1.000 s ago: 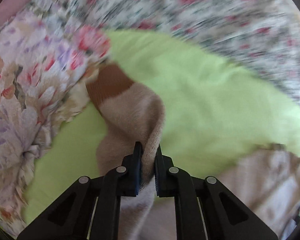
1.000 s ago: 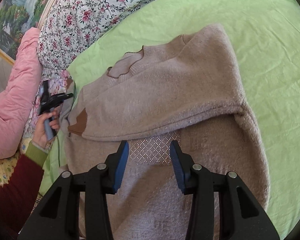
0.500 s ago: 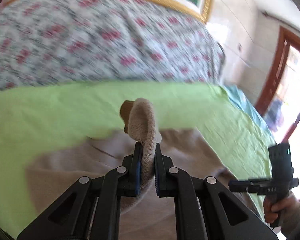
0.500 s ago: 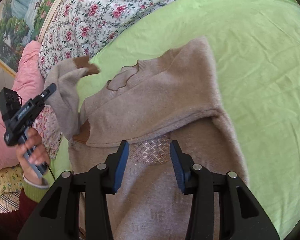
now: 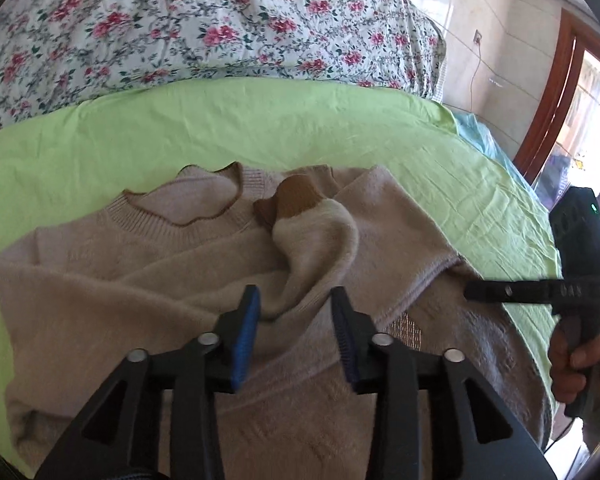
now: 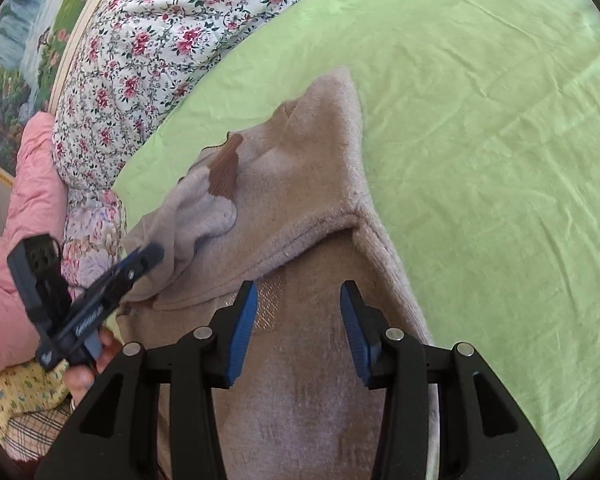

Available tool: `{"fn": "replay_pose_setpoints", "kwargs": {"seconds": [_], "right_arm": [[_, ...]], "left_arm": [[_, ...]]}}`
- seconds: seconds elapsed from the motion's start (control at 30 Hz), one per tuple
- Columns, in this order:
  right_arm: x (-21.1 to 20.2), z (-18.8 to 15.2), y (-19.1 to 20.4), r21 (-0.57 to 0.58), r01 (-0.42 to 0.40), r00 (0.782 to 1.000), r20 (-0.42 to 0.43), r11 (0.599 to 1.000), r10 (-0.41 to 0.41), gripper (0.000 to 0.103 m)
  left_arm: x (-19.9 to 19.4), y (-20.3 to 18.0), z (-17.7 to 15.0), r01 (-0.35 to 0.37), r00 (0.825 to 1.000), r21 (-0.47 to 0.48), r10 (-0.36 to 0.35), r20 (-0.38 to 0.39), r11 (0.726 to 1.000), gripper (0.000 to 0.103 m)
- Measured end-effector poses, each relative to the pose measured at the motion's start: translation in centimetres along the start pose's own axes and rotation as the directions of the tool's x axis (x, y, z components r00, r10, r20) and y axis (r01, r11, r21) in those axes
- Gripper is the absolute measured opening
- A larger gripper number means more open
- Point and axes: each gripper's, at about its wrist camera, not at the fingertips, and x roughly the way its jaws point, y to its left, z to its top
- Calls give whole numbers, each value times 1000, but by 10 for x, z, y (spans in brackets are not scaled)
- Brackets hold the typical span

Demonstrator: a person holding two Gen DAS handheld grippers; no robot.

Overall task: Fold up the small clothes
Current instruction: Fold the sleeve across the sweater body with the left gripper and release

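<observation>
A small beige knit sweater (image 5: 112, 292) lies on the green sheet (image 5: 260, 128), also in the right wrist view (image 6: 312, 380). Its sleeve with a brown cuff (image 5: 298, 200) lies folded across the chest, near the scalloped collar (image 5: 204, 208); the cuff shows in the right wrist view (image 6: 224, 170). My left gripper (image 5: 296, 320) is open just above the sleeve, holding nothing. My right gripper (image 6: 298, 320) is open and empty over the sweater's lower body. Each gripper shows in the other's view: the right one (image 5: 540, 290), the left one (image 6: 100, 296).
A floral quilt (image 5: 200, 28) lies along the far edge of the bed. A pink padded jacket (image 6: 16, 240) lies at the left. A framed painting (image 6: 24, 40) hangs behind. A wooden door frame (image 5: 556, 96) stands at the right.
My left gripper carried the sleeve over the sweater's chest, opened and let it go. The sleeve now lies folded across the body. My right gripper stayed open over the lower body.
</observation>
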Motion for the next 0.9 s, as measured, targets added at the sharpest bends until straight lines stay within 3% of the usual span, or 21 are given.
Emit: {"fn": "replay_pose_setpoints", "kwargs": {"seconds": [0.17,0.3,0.37,0.47,0.5,0.57,0.6,0.67,0.7,0.73,0.77,0.9], "right_arm": [[12,19,17,-25,-38,999,16,999,39,45],[31,42,31,-31,-82,997,10,996,83,45],[45,53,36,-31,-94,996,1,995,95,45],[70,68,39,-14,-99,995,-28,995,98,45],[81,72,40,3,-107,993,-41,994,107,45],[96,77,41,26,-115,991,-61,993,116,45],[104,79,41,36,-114,991,-71,993,116,45],[115,80,45,38,-128,988,-86,991,130,45],[118,80,48,31,-141,985,-96,989,144,40],[118,78,52,19,-154,983,-98,988,155,14],[114,77,56,5,-158,983,-93,987,157,5],[69,73,66,-20,-139,990,18,990,140,6]], "left_arm": [[-32,20,-19,-35,999,-38,35,9,999,47],[-59,50,-40,-121,992,-84,123,11,989,56],[-69,71,-53,-199,980,-117,201,0,973,60],[-76,112,-72,-344,939,-188,339,-59,920,60],[-76,127,-79,-360,933,-217,350,-85,907,59],[-77,142,-86,-333,943,-257,320,-92,907,57],[-75,144,-87,-327,945,-252,313,-92,911,57],[-69,140,-86,-360,932,-204,344,-111,910,57],[-66,137,-86,-379,925,-182,363,-116,907,57],[-66,135,-86,-392,919,-178,376,-116,903,57],[-67,134,-88,-397,917,-177,382,-115,900,57],[-67,129,-94,-404,914,-168,390,-110,899,57]]}}
